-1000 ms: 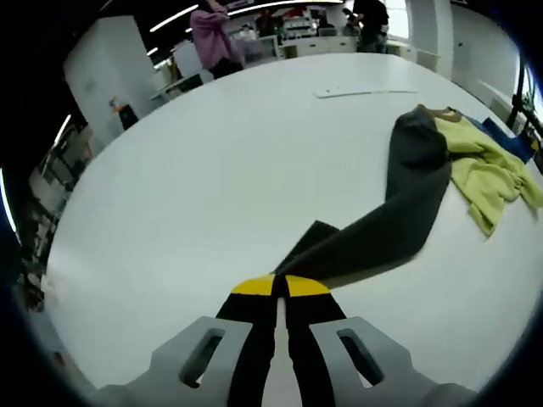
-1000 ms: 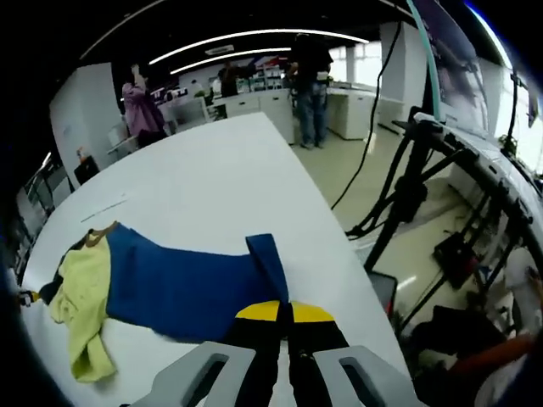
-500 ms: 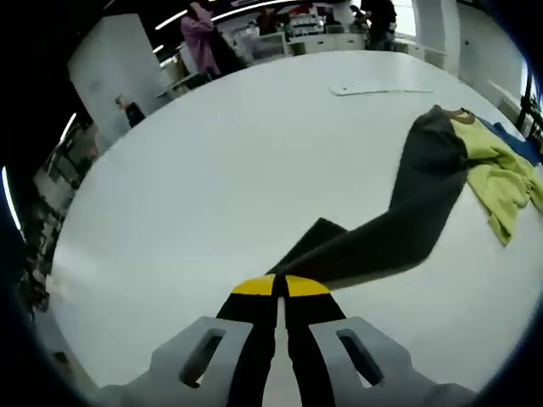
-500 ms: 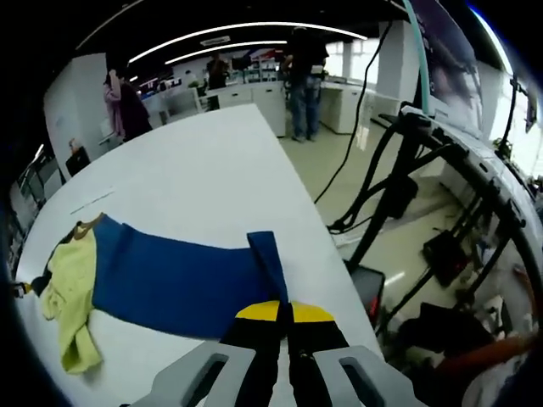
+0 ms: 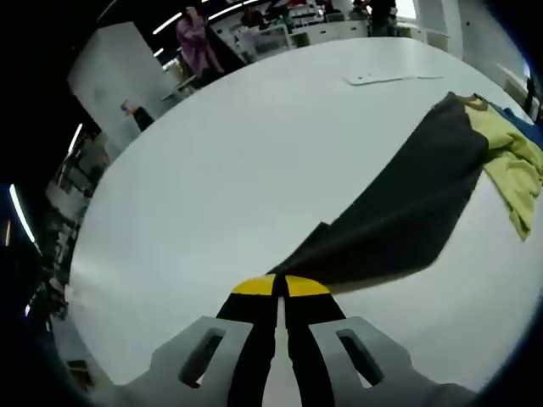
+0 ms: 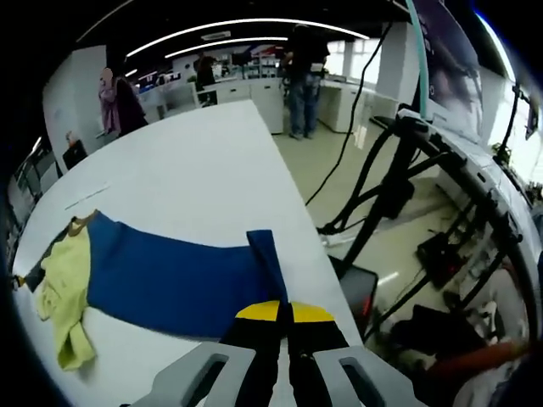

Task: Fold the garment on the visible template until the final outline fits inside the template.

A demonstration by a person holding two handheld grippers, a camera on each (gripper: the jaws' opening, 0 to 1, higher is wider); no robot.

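The garment has a dark grey sleeve, a yellow-green body and a blue sleeve. It lies across the white table. My left gripper is shut on the cuff end of the grey sleeve, which stretches up and right to the collar. My right gripper is shut on the blue sleeve's cuff near the table's edge; that sleeve runs left to the yellow-green body.
A flat white strip lies on the table beyond the collar. People stand at the far end of the room. Right of the table edge are black cables and a stand on the floor.
Both sleeves have been drawn out flatter and wider. The grey sleeve now spreads broad, and the yellow-green body has shifted toward the right edge of the left gripper view.
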